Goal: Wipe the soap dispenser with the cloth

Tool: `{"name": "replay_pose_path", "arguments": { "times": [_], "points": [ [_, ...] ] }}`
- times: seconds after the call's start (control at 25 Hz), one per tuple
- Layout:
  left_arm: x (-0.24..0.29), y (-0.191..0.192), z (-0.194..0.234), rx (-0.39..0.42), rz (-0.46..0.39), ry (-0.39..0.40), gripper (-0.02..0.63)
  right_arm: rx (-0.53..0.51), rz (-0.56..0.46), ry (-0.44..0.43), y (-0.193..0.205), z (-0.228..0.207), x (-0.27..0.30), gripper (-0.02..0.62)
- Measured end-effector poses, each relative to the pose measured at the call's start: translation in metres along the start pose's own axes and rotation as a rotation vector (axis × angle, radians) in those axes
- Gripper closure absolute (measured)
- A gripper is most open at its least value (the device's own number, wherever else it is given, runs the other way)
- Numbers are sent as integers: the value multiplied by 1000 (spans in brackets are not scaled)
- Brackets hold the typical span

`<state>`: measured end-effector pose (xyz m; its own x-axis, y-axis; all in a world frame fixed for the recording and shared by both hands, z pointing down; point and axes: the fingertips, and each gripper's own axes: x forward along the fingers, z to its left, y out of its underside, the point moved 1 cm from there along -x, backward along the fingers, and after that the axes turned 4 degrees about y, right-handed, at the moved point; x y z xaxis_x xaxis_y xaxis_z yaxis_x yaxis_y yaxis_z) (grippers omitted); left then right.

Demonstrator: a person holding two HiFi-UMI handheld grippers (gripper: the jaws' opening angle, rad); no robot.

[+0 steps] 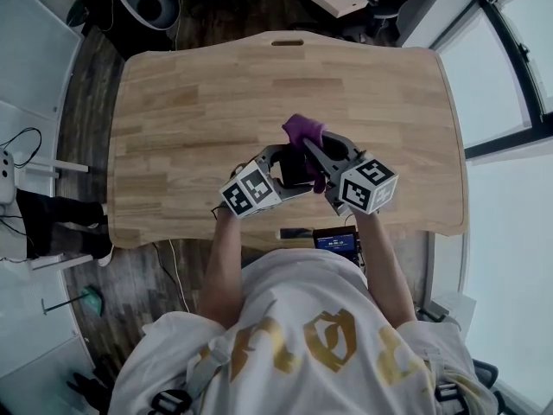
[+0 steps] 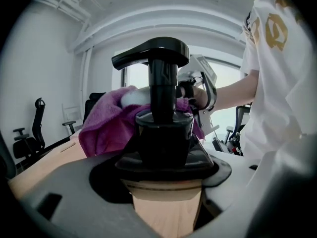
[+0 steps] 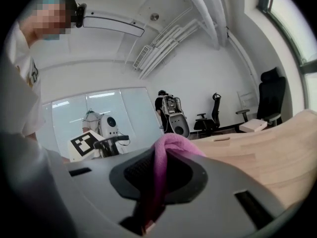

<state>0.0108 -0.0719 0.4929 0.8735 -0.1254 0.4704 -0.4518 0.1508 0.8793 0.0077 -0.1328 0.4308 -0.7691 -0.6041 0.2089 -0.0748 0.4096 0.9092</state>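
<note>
**Student:** What does each gripper hold?

**Instructor:** The left gripper has its jaws closed on the soap dispenser, clamping it just below the black collar. The pump head stands upright above them. The right gripper has its jaws shut on a fold of the purple cloth, and the rest of the cloth bunches out past the tips.

**Student:** Where is the dispenser?

**Instructor:** In the head view it sits between the two grippers, over the near middle of the counter. No view shows whether its base rests on the wood. The cloth lies against the far side of the neck, touching it below the spout.

**Student:** So the wipe is under way. What could go wrong?

**Instructor:** There are probably three risks. First, only a narrow fold is pinched, so dragging the cloth hard round the neck could pull it free of the right jaws. Second, a sideways push high on the pump acts well above the left jaws' hold, and the dispenser could tilt or twist in them. Third, if the cloth snags under the spout or presses the pump head down, soap may squirt onto the cloth and counter.

**Student:** Anything else?

**Instructor:** The grippers work very near each other, so a wide sweep could knock one against the other.
</note>
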Motion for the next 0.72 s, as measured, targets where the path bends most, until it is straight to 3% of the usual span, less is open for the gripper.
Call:
{"name": "replay_pose_path", "arguments": {
  "times": [0.16, 0.4, 0.72],
  "points": [
    [-3, 3, 2, -29, -28, -12, 256, -30, 25, 33, 8, -2, -2, 546],
    [-8, 5, 10, -87, -50, -36, 255, -73, 56, 15, 15, 6, -10, 545],
    [-13, 8, 19, -142, -68, -78, 255, -18, 38, -57, 23, 17, -24, 545]
  ]
}}
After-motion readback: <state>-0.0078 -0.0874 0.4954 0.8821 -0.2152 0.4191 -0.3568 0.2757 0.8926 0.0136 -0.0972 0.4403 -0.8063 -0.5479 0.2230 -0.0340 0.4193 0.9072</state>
